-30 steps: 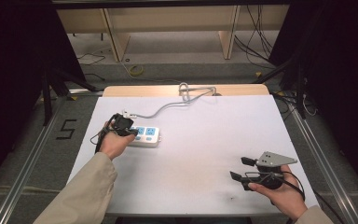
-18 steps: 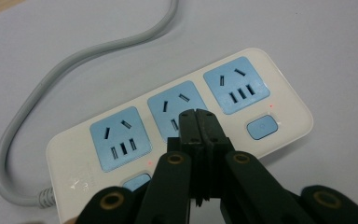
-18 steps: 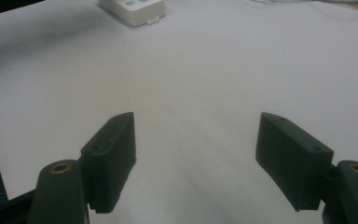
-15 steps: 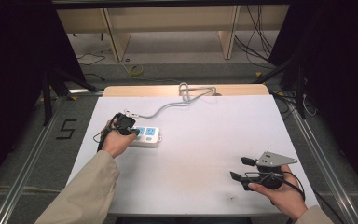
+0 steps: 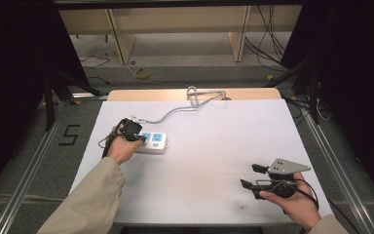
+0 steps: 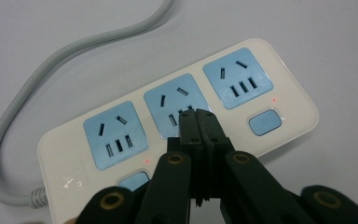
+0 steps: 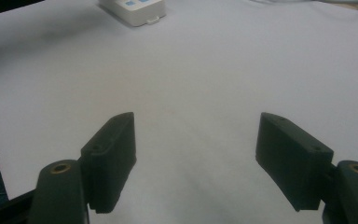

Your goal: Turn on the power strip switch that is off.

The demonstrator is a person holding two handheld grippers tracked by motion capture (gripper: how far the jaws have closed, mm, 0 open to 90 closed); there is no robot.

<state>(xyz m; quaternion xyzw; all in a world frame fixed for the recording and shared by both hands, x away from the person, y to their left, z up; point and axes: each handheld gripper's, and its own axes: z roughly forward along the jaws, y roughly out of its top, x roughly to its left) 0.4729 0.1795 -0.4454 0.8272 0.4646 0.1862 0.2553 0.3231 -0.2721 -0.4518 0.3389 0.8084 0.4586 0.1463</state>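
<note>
Power strip, white with blue sockets, lies at the table's left side in the high view; the left gripper rests over its near end, forearm reaching in from below. Its grey cord trails toward the far edge. Well apart at the right, the right gripper sits low in the hand. Left gripper view: clenched jaws, holding nothing, hang over the middle socket, just beside a blue switch. Right gripper view: jaws spread wide above bare table.

One camera looks down from above the desk. One rides the left hand-held gripper, close over the power strip; the right hand-held gripper camera sees that strip far ahead.
</note>
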